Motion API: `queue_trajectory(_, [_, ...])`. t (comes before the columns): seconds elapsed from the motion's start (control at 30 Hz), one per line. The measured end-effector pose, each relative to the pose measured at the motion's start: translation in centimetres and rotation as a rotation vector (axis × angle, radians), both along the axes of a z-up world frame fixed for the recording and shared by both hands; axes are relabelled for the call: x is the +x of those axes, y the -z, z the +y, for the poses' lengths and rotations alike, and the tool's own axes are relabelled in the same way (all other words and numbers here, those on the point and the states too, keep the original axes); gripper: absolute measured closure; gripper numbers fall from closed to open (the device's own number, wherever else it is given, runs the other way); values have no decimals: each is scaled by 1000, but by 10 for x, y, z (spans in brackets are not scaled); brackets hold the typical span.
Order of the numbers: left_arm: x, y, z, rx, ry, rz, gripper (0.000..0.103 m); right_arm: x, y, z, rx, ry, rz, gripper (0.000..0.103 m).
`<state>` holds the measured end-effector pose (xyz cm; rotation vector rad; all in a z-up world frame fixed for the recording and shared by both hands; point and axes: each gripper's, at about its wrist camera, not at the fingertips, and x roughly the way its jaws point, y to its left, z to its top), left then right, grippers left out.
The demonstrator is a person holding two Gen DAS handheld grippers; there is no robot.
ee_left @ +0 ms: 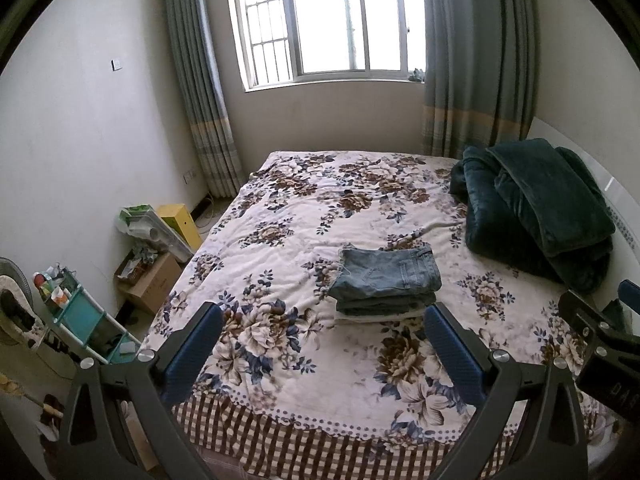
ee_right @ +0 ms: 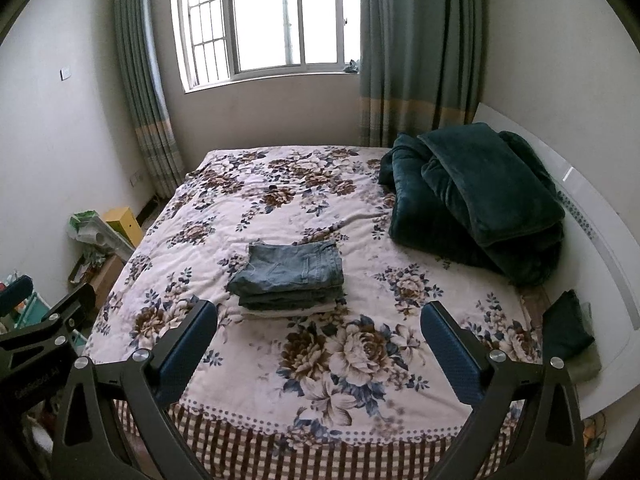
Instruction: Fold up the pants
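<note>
— Presently, what do we record on the left side?

— We find shelving and cardboard boxes (ee_left: 154, 284) on the floor beside the bed (ee_left: 280, 216), well apart from the work. The left claw (ee_left: 320, 354) hangs over the bed's near edge, jaws spread wide, holding nothing. We judge it is held back there because it has no cloth left to manage.

— And the pants?

— The pants (ee_left: 386, 280) lie in the middle of the floral bedspread, folded into a compact stack of several denim layers, with a pale layer showing at the bottom. In the right wrist view the same stack (ee_right: 290, 276) sits squarely, edges roughly aligned, touching neither claw. We judge the centre was chosen because the bedspread there is flat and unobstructed.

— The right side?

— The right claw (ee_right: 320, 354) is likewise released and empty, level with its partner near the foot of the bed. Further right, a dark green blanket (ee_right: 476, 200) is heaped against the headboard (ee_right: 600, 240), well apart from the stack, presumably pushed aside to free working space.

— Our finding?

— In our judgement the folding is complete or nearly so; at most a final squaring of the stack remains.
</note>
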<state>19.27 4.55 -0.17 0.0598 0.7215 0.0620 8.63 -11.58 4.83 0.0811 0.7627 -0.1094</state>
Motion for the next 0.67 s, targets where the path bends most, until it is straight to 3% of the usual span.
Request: queue_trajectory(0.67, [-11,-5,7,-4,9,-16,0,-4,0,-8,2,-5,3,0])
